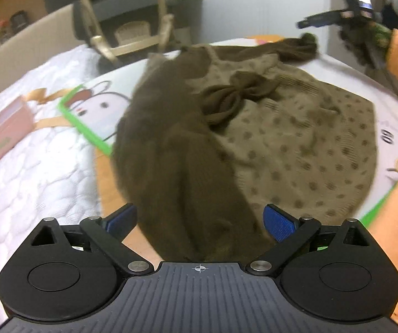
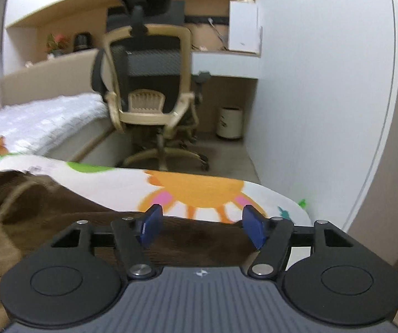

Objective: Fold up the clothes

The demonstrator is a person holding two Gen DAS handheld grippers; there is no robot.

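Bedroom, cartoon-print mat on a quilted bed, one brown garment part-way through its fold.

Left wrist view: the white quilt [image 1: 40, 166] carries a bunny-print mat [image 1: 96, 111], and on it lies the brown garment [image 1: 254, 138], polka-dot front and bow showing, with a dark sleeve-side panel already laid over the left half. The left gripper [image 1: 200, 222] hangs just above the near hem, jaws wide apart, gripping nothing. The far sleeve sits bunched at the top edge, unfolded, with the right gripper [image 1: 337, 16] up there. Right wrist view: office chair [image 2: 149, 83] and desk shelf behind; the right gripper [image 2: 201, 227] hovers over dark fabric at the mat edge, jaws open and empty. By my read, one side is folded and the rest is left to do.
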